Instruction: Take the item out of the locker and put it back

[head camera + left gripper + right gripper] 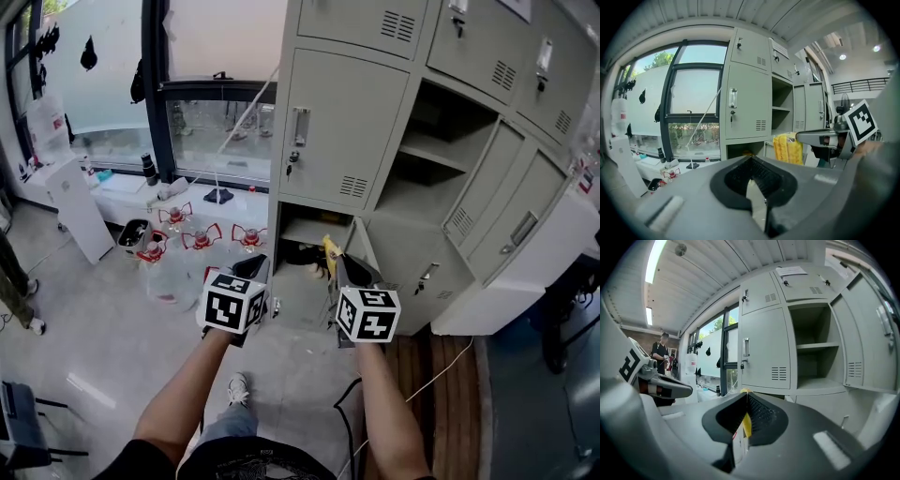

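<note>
My right gripper [335, 266] is shut on a yellow packet [328, 250], held in the air in front of the grey lockers [342, 131]. In the left gripper view the packet [788, 149] hangs from the right gripper's closed jaws before the open bottom compartment [743, 150]. In the right gripper view a yellow strip of the packet [746, 423] shows between the closed jaws of the right gripper [746, 397]. To its left, my left gripper [254, 266] is level with it, its jaws together and nothing in them [751, 160]. The bottom compartment [309, 232] stands open with something dark inside.
An upper compartment with a shelf [436, 150] is open, and its doors [511, 202] swing out to the right. Several water jugs with red handles [199, 240] stand on the floor by the window. A white cabinet [77, 206] is at the left. A person [661, 352] stands far off.
</note>
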Tool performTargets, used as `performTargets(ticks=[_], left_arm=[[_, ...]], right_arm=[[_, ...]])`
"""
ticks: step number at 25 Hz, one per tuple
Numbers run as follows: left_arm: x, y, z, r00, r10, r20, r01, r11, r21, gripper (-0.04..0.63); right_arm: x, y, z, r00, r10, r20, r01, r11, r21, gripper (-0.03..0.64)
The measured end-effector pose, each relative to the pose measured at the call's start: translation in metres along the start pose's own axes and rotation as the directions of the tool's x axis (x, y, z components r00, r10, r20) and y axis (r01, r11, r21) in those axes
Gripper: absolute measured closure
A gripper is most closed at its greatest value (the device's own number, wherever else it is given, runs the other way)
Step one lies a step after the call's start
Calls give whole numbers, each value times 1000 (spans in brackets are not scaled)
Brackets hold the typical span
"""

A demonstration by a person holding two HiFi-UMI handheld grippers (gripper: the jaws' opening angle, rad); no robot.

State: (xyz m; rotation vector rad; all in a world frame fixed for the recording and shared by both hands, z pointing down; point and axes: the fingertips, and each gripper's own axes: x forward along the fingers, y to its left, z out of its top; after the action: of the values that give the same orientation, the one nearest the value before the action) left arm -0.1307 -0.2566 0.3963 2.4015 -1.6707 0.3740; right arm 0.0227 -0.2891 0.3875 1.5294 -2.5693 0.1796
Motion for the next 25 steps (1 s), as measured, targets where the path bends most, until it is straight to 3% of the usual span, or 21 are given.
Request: performTargets(ticks=[13,25], left_arm=[[-13,-58,21,998,-39,39,38,999,25,595],[10,-117,46,987,-150,61,146,987,70,595]], right_arm=[[-78,-24,32,995,-40,86,40,999,10,588],[-124,-68,59,978,-140,153,140,990,14,588]])
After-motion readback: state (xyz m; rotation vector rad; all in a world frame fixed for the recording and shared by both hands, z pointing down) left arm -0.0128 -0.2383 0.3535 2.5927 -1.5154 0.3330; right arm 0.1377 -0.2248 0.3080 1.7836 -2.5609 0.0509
